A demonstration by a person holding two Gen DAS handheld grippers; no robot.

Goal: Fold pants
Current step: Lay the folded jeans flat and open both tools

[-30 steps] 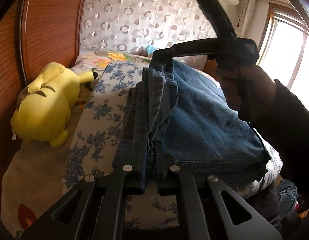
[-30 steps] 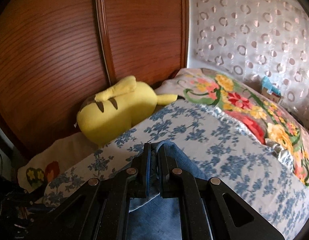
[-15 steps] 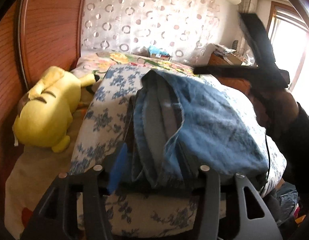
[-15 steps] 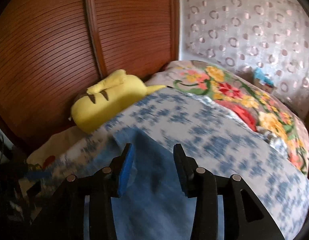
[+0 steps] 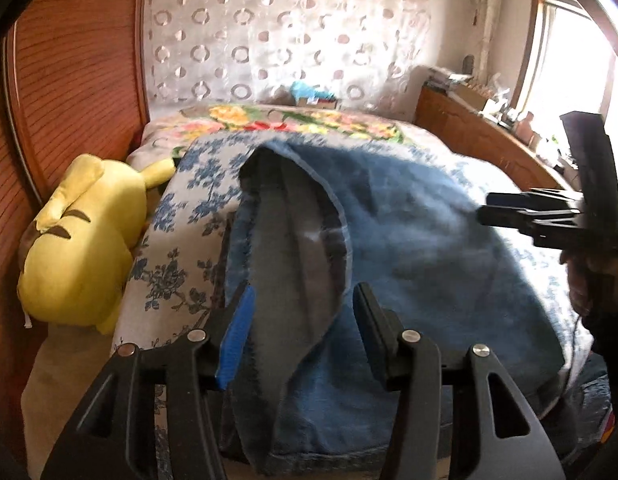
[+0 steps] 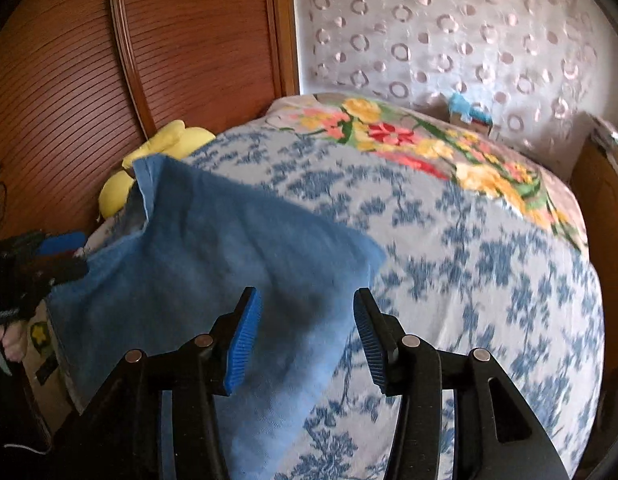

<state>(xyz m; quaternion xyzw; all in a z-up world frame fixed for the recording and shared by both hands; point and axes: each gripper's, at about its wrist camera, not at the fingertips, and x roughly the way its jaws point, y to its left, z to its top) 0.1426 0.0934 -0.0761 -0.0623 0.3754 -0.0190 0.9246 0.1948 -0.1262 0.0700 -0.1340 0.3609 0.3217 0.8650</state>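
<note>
Folded blue denim pants (image 5: 409, 248) lie on the bed's blue-flowered cover (image 5: 197, 200). My left gripper (image 5: 301, 320) is open and empty, its jaws wide apart just above the pants' near folded edge, where the grey inside shows. My right gripper (image 6: 307, 328) is open and empty, held over the pants (image 6: 213, 256) at their right side. In the left wrist view the right gripper (image 5: 549, 220) sits at the far right, off the denim. In the right wrist view the left gripper (image 6: 37, 264) shows at the far left edge.
A yellow plush toy (image 5: 81, 240) lies at the left of the bed against the wooden panel wall (image 5: 69, 80); it also shows in the right wrist view (image 6: 165, 148). A flowered pillow (image 6: 409, 140) lies at the head. A wooden cabinet (image 5: 481, 140) stands at the right.
Both grippers were shut on the denim a second ago. Both have opened and let go, and the right gripper has pulled back to the right. The pants have dropped onto the bed.
</note>
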